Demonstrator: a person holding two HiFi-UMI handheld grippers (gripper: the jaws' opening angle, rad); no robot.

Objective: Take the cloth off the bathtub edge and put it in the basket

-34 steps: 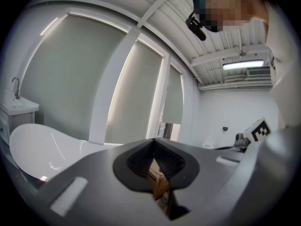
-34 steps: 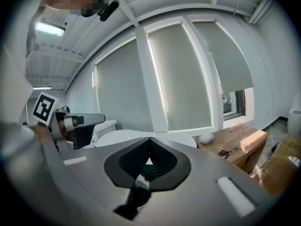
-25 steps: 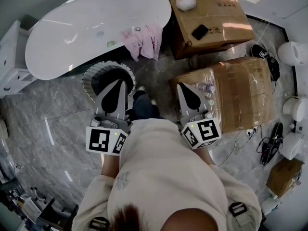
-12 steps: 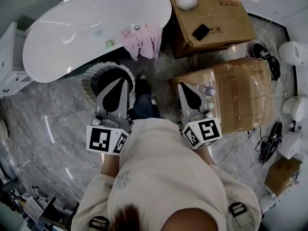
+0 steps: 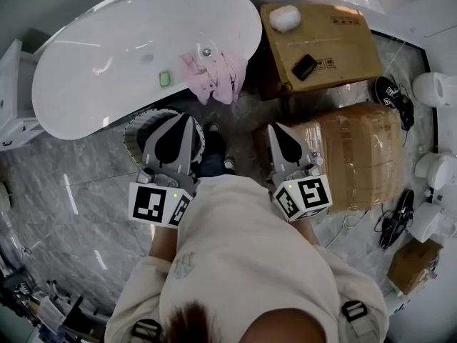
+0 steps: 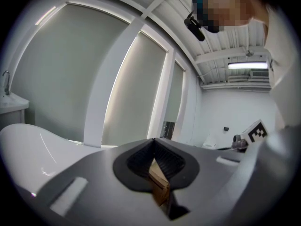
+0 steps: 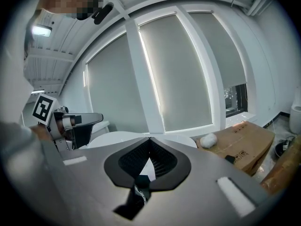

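Note:
A pink cloth hangs crumpled over the near edge of the white bathtub, beside the drain. The round dark basket with a pale rim stands on the floor just below the tub, mostly hidden under my left gripper. That gripper is shut and empty, its tip a short way below the cloth. My right gripper is also shut and empty, to the right over the floor. In both gripper views the jaws meet at the tip, left gripper and right gripper; the cloth does not show there.
A cardboard box with a dark phone and a white bundle on it stands right of the tub. A plastic-wrapped box lies by my right gripper. Shoes and cables lie at the right. The floor is grey marble.
Both grippers have moved forward toward the tub together with the person. The tub edge, cloth and basket now sit closer to the gripper tips. Both stayed shut.

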